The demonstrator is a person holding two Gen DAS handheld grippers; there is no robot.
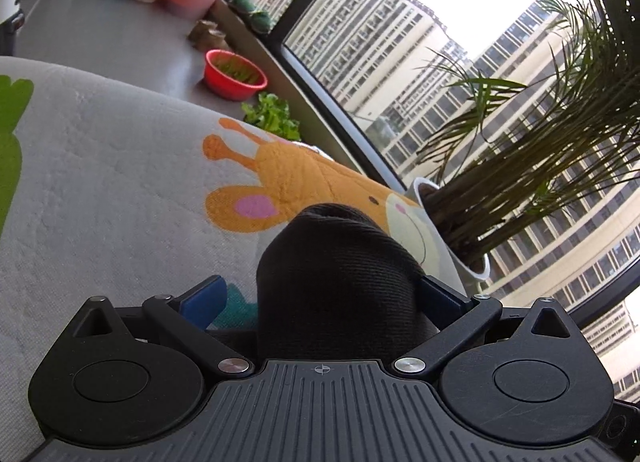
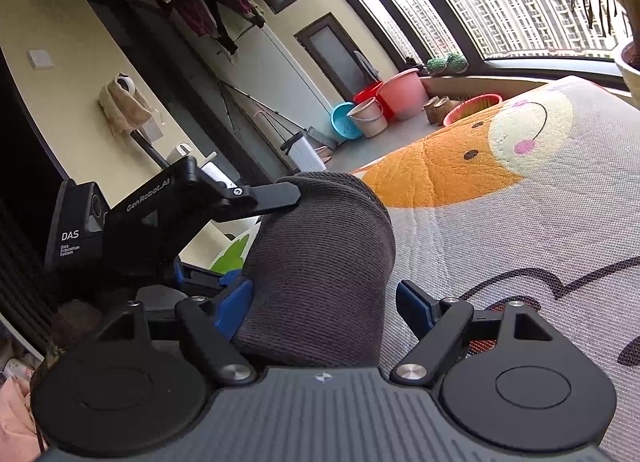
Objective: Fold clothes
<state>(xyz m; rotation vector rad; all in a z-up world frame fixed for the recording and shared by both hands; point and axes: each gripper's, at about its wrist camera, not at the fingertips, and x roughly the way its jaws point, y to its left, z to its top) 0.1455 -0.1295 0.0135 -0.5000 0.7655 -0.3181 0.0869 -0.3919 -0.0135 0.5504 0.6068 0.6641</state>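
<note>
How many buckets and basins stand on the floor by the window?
5: a blue basin, a beige bucket, a red bucket and a pink bucket clustered together, and a red basin nearer the mat. Others may be hidden.

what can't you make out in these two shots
- Garment: a dark bulge fills the left gripper in the left wrist view; its type, size and fold state are hidden.
- Right gripper: in its own view the cloth covers the fingertips, so the grip is unclear.
- Mat: its cartoon print is cut off by the picture edges.
</note>
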